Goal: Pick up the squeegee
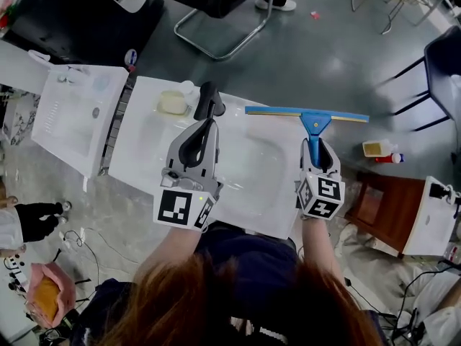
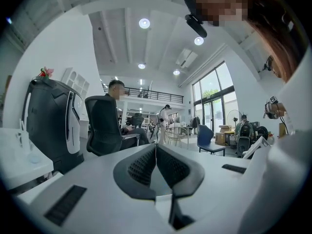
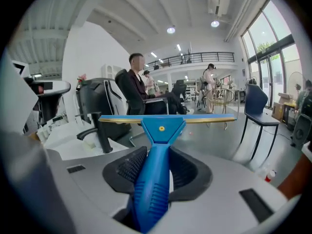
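Observation:
The squeegee (image 1: 315, 120) has a blue handle and a long blue and yellow blade. My right gripper (image 1: 316, 147) is shut on its handle and holds it up over the right part of the white sink (image 1: 252, 193), blade pointing away from me. In the right gripper view the blue handle (image 3: 153, 179) runs between both black pads, with the blade (image 3: 165, 119) across the top. My left gripper (image 1: 207, 130) is shut with nothing in it, over the basin close to the black tap (image 1: 209, 99). Its pads meet in the left gripper view (image 2: 156, 162).
A bar of soap (image 1: 173, 103) lies on the sink's back left rim. A second white basin (image 1: 75, 114) stands to the left. Beyond the sink are a black chair (image 1: 216, 6) and grey floor. A brown stool (image 1: 382, 207) and bottles (image 1: 380, 150) are at right.

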`<control>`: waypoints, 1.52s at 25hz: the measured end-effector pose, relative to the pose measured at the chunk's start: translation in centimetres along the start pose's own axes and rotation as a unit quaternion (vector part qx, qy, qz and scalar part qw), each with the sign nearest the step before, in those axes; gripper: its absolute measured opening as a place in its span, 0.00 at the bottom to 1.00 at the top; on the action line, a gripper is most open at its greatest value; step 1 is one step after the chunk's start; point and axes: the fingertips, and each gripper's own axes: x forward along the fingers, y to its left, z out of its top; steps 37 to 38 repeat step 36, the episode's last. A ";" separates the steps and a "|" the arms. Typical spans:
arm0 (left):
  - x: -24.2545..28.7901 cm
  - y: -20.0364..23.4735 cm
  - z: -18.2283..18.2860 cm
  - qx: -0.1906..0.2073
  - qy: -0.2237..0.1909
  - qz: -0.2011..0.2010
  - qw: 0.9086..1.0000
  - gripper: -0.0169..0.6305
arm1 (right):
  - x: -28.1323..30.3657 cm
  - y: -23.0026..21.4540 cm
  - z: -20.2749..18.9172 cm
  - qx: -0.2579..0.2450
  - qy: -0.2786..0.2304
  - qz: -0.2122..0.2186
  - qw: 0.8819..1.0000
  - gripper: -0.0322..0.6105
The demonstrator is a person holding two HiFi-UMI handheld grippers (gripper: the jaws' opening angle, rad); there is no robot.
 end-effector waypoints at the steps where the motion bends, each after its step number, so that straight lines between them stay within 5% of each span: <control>1: -0.2 -0.1 0.5 0.001 -0.005 0.002 1.000 0.06 | -0.7 0.0 1.4 -0.002 -0.019 0.001 1.000 0.30; 8: -1.8 -1.3 3.7 0.006 -0.033 0.009 0.999 0.06 | -6.7 0.8 10.5 -0.022 -0.147 0.005 0.989 0.30; 15: -3.0 -3.0 5.7 0.014 -0.053 0.013 0.998 0.06 | -11.2 0.8 15.2 -0.024 -0.220 0.020 0.975 0.30; 38: -4.4 -4.7 8.1 0.003 -0.089 0.023 0.996 0.06 | -16.0 1.2 18.9 -0.022 -0.290 0.028 0.956 0.30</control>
